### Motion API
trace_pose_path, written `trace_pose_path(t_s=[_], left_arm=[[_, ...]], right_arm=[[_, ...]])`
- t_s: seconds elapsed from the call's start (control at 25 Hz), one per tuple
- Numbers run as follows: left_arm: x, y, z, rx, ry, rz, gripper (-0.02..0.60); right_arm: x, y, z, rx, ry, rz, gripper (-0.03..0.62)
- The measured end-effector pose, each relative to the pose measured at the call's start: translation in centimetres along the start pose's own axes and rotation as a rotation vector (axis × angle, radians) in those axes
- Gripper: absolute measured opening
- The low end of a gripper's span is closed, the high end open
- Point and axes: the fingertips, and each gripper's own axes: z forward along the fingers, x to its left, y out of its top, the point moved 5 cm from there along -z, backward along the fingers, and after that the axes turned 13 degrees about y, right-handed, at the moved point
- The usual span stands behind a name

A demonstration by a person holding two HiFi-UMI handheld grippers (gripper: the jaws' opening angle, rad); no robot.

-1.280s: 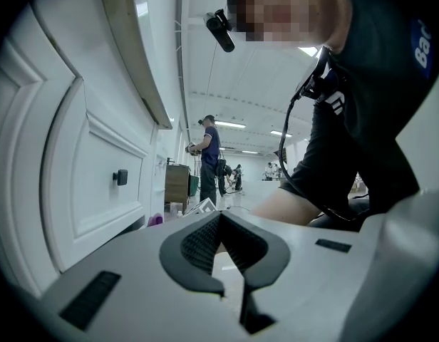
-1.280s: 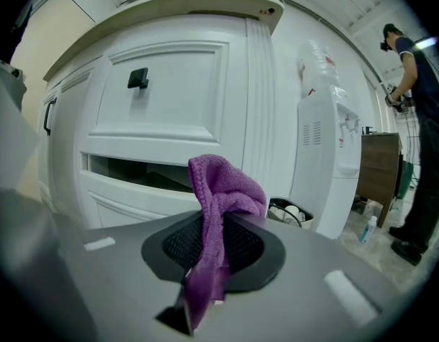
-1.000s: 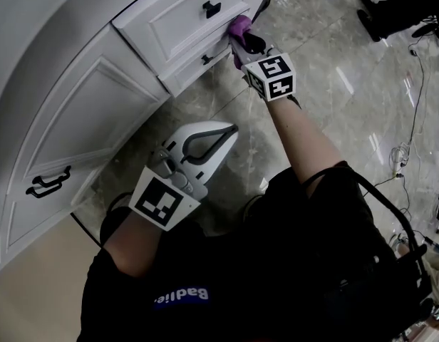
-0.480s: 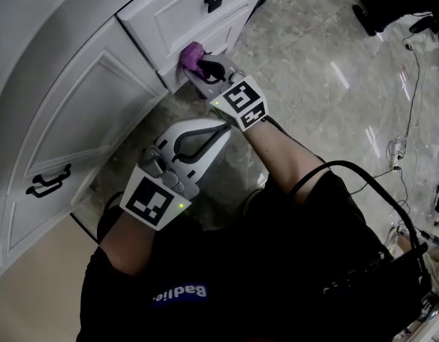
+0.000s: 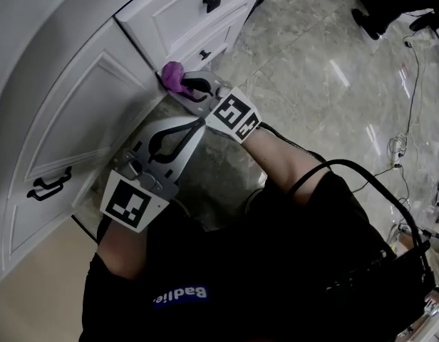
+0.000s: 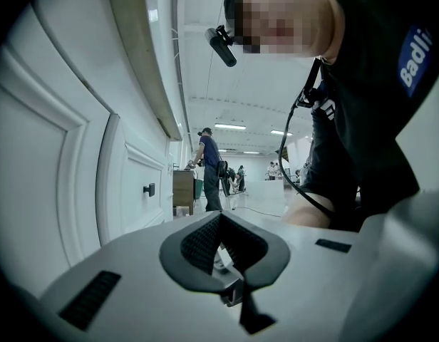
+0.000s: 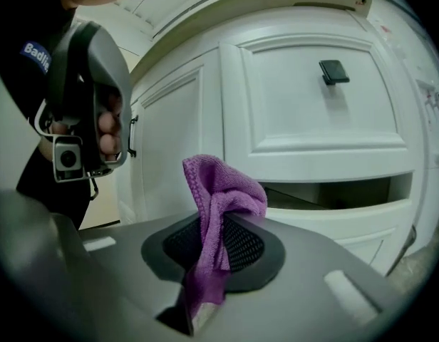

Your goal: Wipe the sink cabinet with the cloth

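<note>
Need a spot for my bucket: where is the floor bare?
Bare marble floor lies between the drawers and the cables. It is crowded at the cabinet door, where the left gripper and the right gripper, clamping the cloth, sit.

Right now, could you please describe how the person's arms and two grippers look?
The left gripper and right gripper are pale grey plastic tongs with dark ribbed pads; each carries a white cube with black square markers. The person wears a black short-sleeved shirt with blue-white lettering, forearms bare. A thin black cable loops beside the right arm.
</note>
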Motion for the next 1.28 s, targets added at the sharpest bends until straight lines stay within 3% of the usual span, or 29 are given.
trace_pose_path(t_s=[0.16,0.44,0.64,0.8,0.96,1.28], left_arm=[[0.0,0.2,0.4,-0.018,-0.005,0.002,0.0],[-0.9,-0.1,1.5,-0.023,-0.048,0.023,0.0],[-1.4,-0.5,2.0,-0.006,-0.057,0.03,0.0],[-2.3,-0.4,2.2,-0.01,-0.081,0.05,0.0],[-3.2,-0.2,2.3,-0.016,-0.108,0.067,0.0],[-3.4,0.3,2.2,-0.026,-0.125,0.078,0.0]], right_arm=[[-2.0,-0.1,-3.1,0.0,-0.047,-0.006,0.057],[-12.5,-2.7,-13.5,-0.072,-0.402,0.224,0.057],[-17.3,-5.4,-16.6,0.006,-0.527,0.256,0.057],[-18.5,-6.2,-14.4,0.077,-0.488,0.245,0.057],[-17.1,-5.9,-11.3,0.077,-0.439,0.23,0.057],[-10.2,-4.9,-5.6,0.017,-0.326,0.202,0.057]])
